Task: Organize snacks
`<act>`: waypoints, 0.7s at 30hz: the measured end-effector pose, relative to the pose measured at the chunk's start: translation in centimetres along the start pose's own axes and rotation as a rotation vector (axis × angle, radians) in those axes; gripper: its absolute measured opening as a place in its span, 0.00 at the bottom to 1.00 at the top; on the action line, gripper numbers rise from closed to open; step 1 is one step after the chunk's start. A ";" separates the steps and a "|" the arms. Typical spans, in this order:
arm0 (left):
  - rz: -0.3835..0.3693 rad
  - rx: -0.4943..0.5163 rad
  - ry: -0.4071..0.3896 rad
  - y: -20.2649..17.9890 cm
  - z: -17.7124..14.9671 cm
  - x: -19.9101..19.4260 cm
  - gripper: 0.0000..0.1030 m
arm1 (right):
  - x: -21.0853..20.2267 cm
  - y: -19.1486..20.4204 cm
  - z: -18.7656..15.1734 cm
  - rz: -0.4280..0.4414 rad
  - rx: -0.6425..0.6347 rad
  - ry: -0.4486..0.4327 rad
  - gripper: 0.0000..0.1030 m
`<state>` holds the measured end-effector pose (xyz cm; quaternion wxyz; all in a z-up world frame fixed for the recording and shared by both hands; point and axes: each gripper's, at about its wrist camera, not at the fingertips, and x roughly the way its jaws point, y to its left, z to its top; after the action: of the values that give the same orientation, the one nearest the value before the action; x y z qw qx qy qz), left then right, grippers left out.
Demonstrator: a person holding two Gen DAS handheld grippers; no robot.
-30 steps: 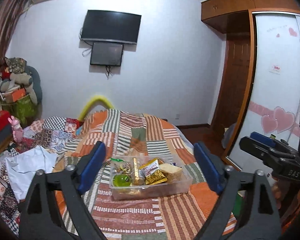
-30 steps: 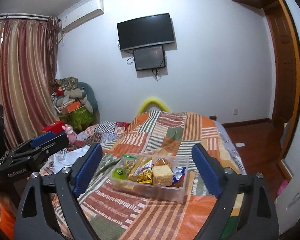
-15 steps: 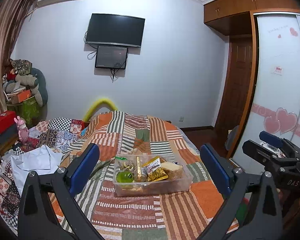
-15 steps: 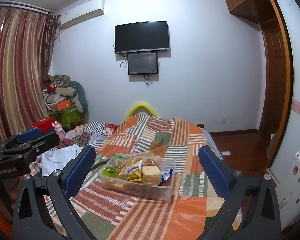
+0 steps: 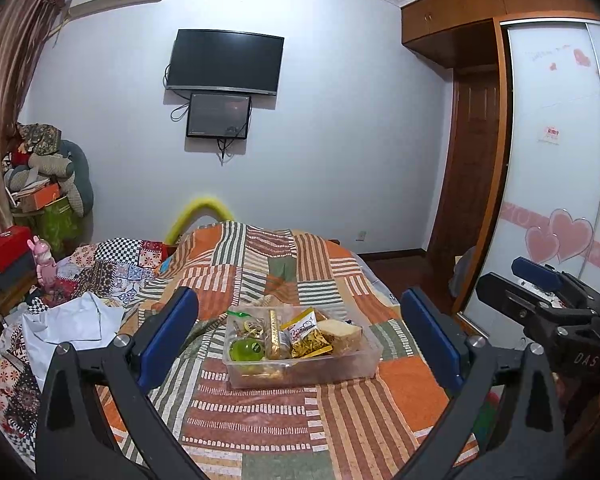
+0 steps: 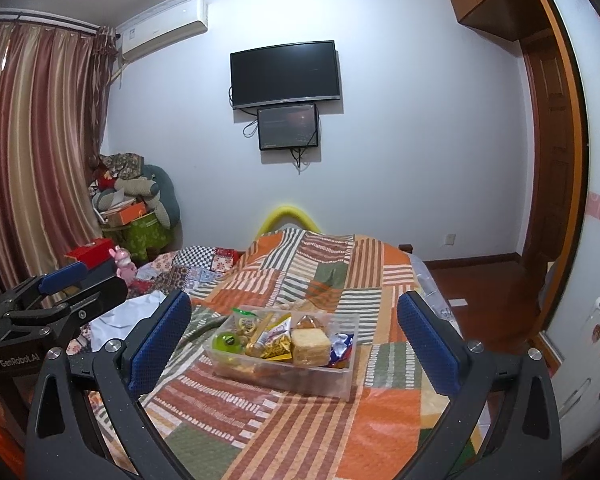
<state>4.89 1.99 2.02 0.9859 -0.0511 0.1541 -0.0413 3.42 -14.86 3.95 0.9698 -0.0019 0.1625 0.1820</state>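
Bedroom conditions were noted first: a bed (image 5: pixel 300 420) covered with a striped patchwork quilt in orange, green and brown stood before a pale wall carrying a dark television (image 5: pixel 225 62) with a smaller screen (image 5: pixel 219 116) mounted just below it. Striped curtains (image 6: pixel 36 152) hung at the left, and a wooden wardrobe (image 5: pixel 472 160) occupied the right side.

A clear plastic container (image 5: pixel 300 364) sat on the quilt, near the middle of the bed. Inside it lay assorted snacks: a green round item (image 5: pixel 246 350) at the left end, a gold wrapped bar (image 5: pixel 274 334), a yellow packet (image 5: pixel 306 336) and a pale sponge cake slice (image 5: pixel 340 330). The right wrist view also showed a blue wrapper (image 6: pixel 340 346) at the container's right end.

The left gripper (image 5: pixel 300 338) was held above the quilt with its blue-padded fingers wide apart, framing the container without touching it. The right gripper (image 6: pixel 294 340) was likewise spread wide and clear of the container, gripping nothing. Each gripper appeared at the edge of the other's view.
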 end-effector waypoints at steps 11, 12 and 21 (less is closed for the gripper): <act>0.002 0.003 0.007 -0.3 0.0 0.1 1.00 | -0.1 0.0 0.1 0.001 0.002 -0.003 1.00; 0.002 0.002 0.007 -0.3 0.0 0.1 0.99 | -0.1 0.0 0.2 0.001 0.004 -0.004 1.00; 0.004 0.003 0.011 -0.3 0.0 0.3 1.00 | 0.0 -0.2 0.2 0.008 0.019 -0.002 1.00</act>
<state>5.14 1.71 1.99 0.9852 -0.0490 0.1595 -0.0400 3.55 -15.05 4.13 0.9692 0.0080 0.1631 0.1845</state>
